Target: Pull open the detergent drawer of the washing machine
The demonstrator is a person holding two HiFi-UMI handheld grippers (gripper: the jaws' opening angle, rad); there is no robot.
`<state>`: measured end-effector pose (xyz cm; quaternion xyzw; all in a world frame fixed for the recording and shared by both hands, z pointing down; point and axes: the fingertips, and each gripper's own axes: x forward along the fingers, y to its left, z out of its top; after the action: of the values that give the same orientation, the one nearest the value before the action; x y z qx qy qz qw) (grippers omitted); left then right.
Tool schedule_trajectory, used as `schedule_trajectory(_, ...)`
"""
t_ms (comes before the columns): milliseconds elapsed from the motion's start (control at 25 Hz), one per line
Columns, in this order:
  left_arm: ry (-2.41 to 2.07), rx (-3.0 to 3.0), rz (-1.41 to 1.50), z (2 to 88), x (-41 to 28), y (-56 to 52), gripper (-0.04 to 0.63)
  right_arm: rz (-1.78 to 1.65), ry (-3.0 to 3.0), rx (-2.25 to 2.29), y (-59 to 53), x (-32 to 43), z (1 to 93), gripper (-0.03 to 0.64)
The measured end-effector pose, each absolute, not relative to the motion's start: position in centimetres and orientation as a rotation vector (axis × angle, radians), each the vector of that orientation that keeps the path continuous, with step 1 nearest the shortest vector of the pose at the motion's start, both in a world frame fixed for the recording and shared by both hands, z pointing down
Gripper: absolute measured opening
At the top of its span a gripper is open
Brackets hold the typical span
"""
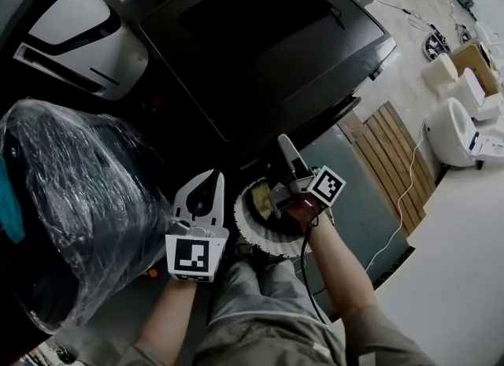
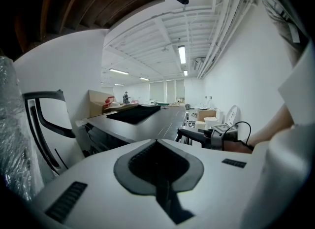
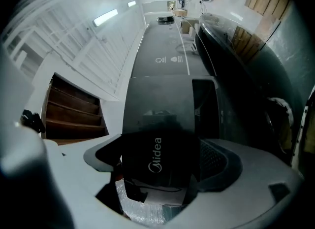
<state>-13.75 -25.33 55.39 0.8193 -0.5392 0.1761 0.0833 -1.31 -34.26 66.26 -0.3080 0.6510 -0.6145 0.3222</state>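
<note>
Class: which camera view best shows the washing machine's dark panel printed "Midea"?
The right gripper view: the dark Midea-printed panel sits centre frame, logo readable. The head view shows only the washing machine's black top, with the panel out of sight. The left gripper view shows that top side-on, no panel.

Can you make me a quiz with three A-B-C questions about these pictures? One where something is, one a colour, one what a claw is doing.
1. Where is the plastic-wrapped bundle, compared with the washing machine?
A) on top of it
B) at its left in the head view
C) inside it

2. What colour is the washing machine's top?
A) black
B) red
C) yellow

3. How is the left claw?
A) wide open
B) shut on a bottle
C) shut and empty

Answers: 1 B, it fills the head view's left side. 2 A, the top looks black. 3 C, its tips meet with nothing between.
</note>
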Motion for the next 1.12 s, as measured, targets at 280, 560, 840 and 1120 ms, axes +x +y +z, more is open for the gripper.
schedule_trajectory(280,-1.608,2.438,0.537,55.7,-13.8,-25.1,0.015,-1.652,1.728,-0.794,-33.8,-1.2,66.3,0.457)
schedule_trajectory(560,-1.586,2.452,0.550,55.4,-12.9,-24.8,0.015,-1.669,1.722,-0.796,-32.0,0.1,66.2,0.457)
schedule_trajectory(840,-1.535,2.474,0.552,55.3,-11.5,-24.5,0.015,-1.674,1.723,-0.790,-28.8,3.0,66.2,0.457)
schedule_trajectory(1120,-1.479,2.497,0.567,55.9,-10.1,-24.0,0.015,-1.664,1.704,-0.790,-25.5,5.4,66.2,0.457)
